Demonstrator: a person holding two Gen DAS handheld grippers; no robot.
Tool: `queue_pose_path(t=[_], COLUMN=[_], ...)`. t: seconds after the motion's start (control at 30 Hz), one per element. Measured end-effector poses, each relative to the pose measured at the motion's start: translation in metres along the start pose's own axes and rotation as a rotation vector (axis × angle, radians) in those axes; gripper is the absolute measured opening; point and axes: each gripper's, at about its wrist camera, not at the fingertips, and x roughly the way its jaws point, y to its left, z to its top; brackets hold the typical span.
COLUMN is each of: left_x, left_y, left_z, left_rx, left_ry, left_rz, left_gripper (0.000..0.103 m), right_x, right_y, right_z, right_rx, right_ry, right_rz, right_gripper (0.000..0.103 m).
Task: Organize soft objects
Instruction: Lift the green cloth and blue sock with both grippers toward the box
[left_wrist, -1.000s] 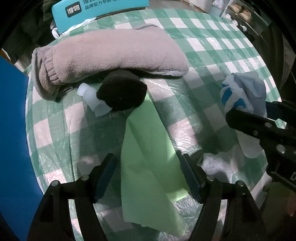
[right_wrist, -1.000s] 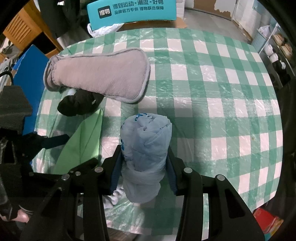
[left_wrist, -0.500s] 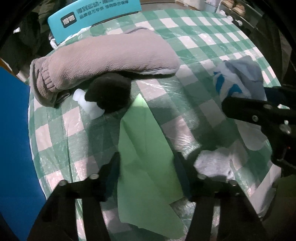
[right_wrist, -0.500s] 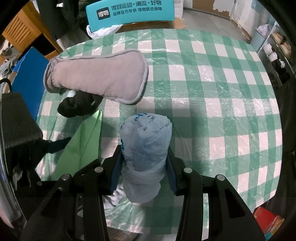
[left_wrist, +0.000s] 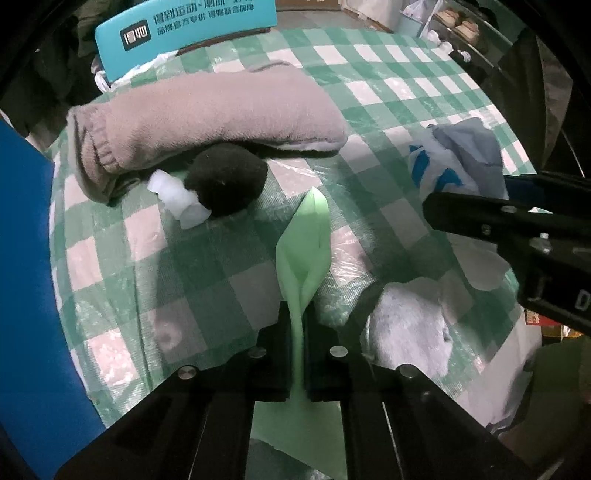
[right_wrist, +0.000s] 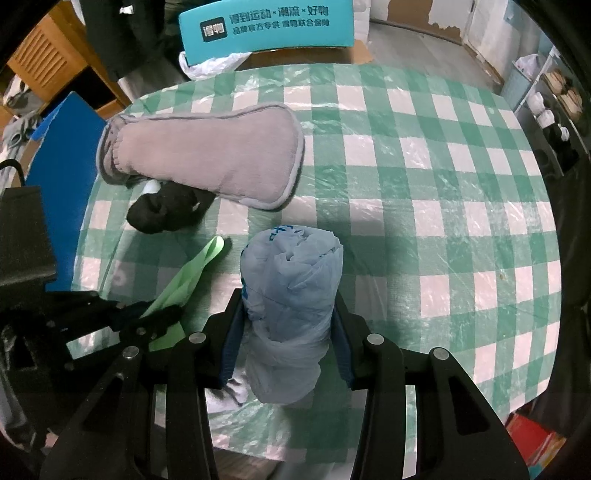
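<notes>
My left gripper (left_wrist: 297, 325) is shut on a light green cloth (left_wrist: 304, 243), which bunches and rises between its fingers; the cloth shows in the right wrist view (right_wrist: 184, 284) too. My right gripper (right_wrist: 290, 321) is shut on a rolled pale blue plastic bag (right_wrist: 291, 291), seen also in the left wrist view (left_wrist: 458, 162). A grey plush mitt (left_wrist: 207, 114) lies at the table's far left, with a black sock ball (left_wrist: 225, 179) and a small white roll (left_wrist: 177, 197) beside it. A white-grey sock (left_wrist: 410, 325) lies near the front edge.
The round table has a green-and-white checked cloth (right_wrist: 424, 184). A teal box with white print (right_wrist: 266, 26) stands behind it. A blue panel (left_wrist: 26, 258) stands at the left. A wooden cabinet (right_wrist: 40, 66) stands at the back left.
My left gripper has closed on the green cloth, which went from lying flat to being pinched and bunched up. The right gripper still holds the blue bag in place.
</notes>
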Motion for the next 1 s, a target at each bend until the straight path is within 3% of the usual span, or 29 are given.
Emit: queue_pose_path(t=[1.0], left_x=[-0.09], left_y=[0.035], left_z=[-0.014], left_rx=[-0.011], left_ry=[-0.185], left_rz=[0.057], left_gripper=[0.005], right_x=[-0.052], right_y=[0.044], right_z=[0.006], right_rx=[-0.097], right_ry=[-0.096], right_rz=[0.019], right_gripper=[0.043])
